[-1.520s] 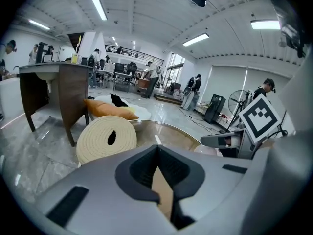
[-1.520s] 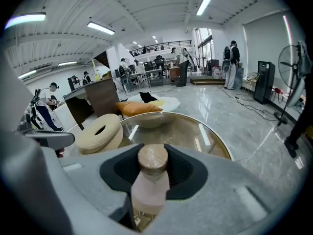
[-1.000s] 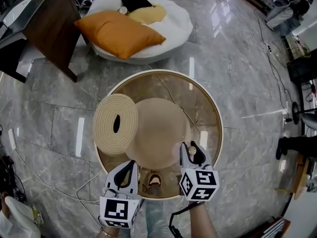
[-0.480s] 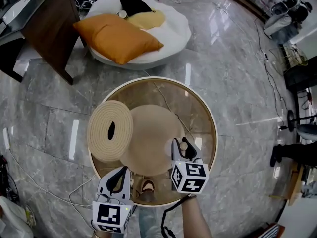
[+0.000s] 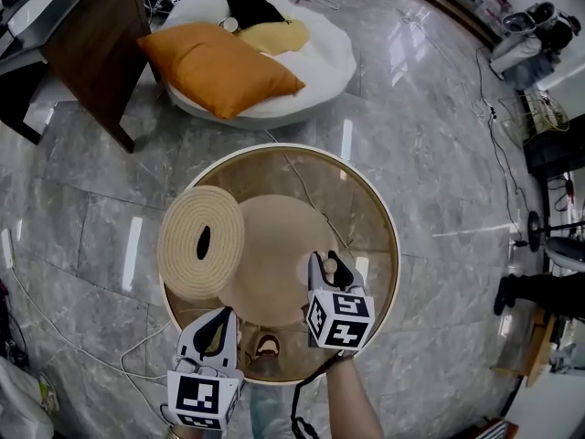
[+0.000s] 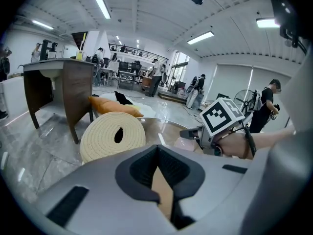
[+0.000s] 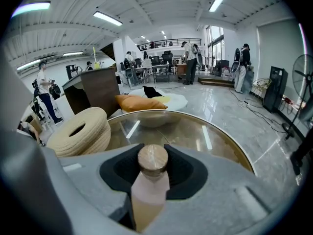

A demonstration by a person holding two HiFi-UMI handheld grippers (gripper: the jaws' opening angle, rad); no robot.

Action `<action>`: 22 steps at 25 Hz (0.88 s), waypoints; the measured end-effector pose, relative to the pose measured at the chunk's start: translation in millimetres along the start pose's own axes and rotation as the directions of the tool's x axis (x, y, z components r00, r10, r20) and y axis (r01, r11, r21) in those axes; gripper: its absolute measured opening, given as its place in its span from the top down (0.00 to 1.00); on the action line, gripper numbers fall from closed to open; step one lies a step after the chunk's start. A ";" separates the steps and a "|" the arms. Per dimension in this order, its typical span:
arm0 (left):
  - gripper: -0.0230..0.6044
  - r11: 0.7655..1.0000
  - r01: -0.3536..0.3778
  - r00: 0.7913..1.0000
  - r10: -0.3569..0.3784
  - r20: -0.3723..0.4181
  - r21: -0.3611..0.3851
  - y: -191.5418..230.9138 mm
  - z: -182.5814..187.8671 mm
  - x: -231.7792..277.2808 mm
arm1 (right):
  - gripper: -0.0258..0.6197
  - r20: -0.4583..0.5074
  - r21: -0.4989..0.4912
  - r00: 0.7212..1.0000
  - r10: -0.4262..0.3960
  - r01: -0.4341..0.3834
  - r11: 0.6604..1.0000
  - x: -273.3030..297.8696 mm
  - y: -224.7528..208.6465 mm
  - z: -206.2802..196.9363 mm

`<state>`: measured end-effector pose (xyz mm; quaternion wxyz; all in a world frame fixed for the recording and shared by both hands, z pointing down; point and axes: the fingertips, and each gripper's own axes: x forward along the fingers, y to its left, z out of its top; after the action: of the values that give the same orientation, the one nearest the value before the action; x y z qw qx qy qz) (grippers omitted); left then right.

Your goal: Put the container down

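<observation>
Woven ring (image 5: 181, 256) on glass table (image 5: 364, 207)

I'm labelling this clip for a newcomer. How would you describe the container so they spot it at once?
Find the round glass table on the grey floor. Over its near right side, the right gripper grips the container: a small pale pink bottle with a round wooden cap, unlike the big woven coil.

One round glass desk (image 5: 366, 190). On the desk: one woven coil (image 5: 187, 245). Over the desk: two tools, left tool (image 5: 216, 329) and right tool (image 5: 322, 265); one container (image 7: 151, 177). Beyond the desk: one orange cushion (image 5: 219, 62), one white pouf (image 5: 320, 53).
</observation>
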<state>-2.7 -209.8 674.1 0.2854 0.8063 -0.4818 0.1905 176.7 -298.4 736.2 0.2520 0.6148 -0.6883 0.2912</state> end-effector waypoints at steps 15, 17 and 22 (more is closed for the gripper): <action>0.98 1.000 -0.004 1.000 0.004 -0.007 0.004 4.0 0.2 3.7 | 0.76 -0.026 -0.016 1.000 -0.002 0.001 1.000 9.2 -0.3 -9.5; 0.98 1.000 -0.003 1.000 0.003 -0.004 0.006 4.4 2.0 4.5 | 0.76 -0.023 -0.018 1.000 -0.001 0.001 1.000 9.7 -1.7 -9.2; 0.98 1.000 -0.005 1.000 0.005 -0.004 0.008 6.3 2.7 4.9 | 0.76 -0.020 -0.016 1.000 0.004 -0.005 1.000 9.5 -0.7 -12.2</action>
<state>-5.9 -217.1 676.7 0.2828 0.8057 -0.4826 0.1947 176.1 -296.4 751.5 0.2631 0.6083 -0.6893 0.2926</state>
